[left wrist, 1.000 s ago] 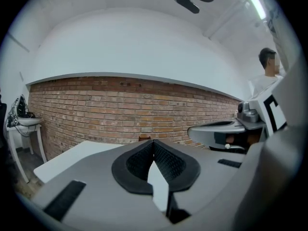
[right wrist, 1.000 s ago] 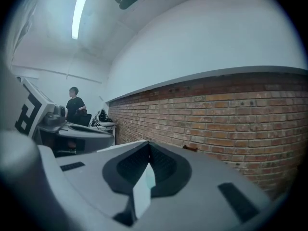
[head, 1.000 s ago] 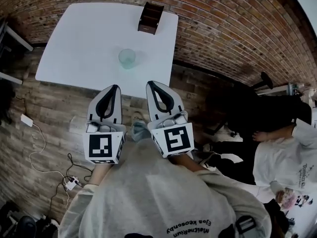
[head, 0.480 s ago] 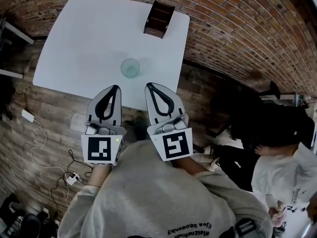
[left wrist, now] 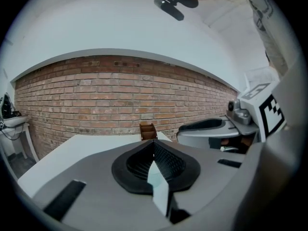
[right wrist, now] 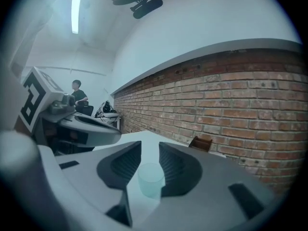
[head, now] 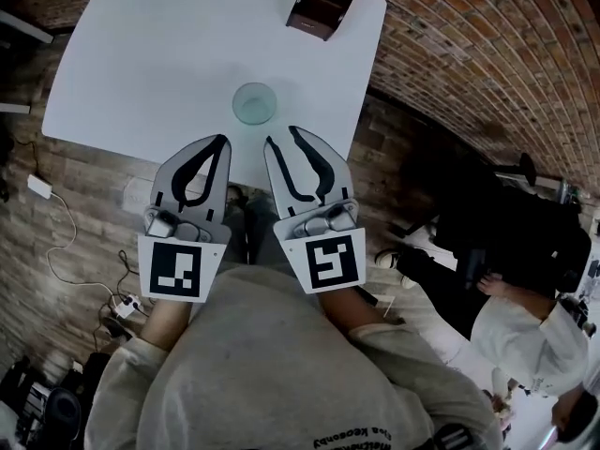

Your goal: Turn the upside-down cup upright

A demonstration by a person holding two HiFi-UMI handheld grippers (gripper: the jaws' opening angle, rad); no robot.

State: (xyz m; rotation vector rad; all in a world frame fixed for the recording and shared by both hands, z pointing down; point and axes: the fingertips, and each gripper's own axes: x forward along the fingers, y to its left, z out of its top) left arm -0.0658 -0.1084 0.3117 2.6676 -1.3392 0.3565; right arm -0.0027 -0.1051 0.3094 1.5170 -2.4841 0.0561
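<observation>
The cup (head: 254, 103) stands on the white bench (head: 159, 54), close to the near edge and roughly halfway along it. It is a small, pale green, see-through tumbler; from overhead it shows as a ring, and no view makes clear which end is up. Nothing touches it.

Both claws are held side by side over the bench's near edge, pointing towards the cup, with their tips just short of it. The left claw (head: 219, 142) sits to the cup's left. In the left gripper view its jaws (left wrist: 154, 143) meet along a single seam, fully closed with nothing gripped. The right claw (head: 281, 137) is just beside it and lines up more nearly with the cup. In the right gripper view its jaws (right wrist: 150, 150) are parting, with a narrow gap between the dark ribbed pads (right wrist: 127, 165). The cup (right wrist: 150, 179) shows through that gap (beyond the tips, not between the pads), so this claw holds nothing either.

At the bench's far edge, well apart from the cup, stands a small brown wooden box (head: 323, 3) with open compartments. It appears in both gripper views too, against the brick wall (left wrist: 120, 95).

The person holding the claws wears a grey sweatshirt (head: 281, 364). White cables (head: 66, 242) trail over the wood-plank floor to the left, and another person in a pale top (head: 530, 336) is at the lower right.
</observation>
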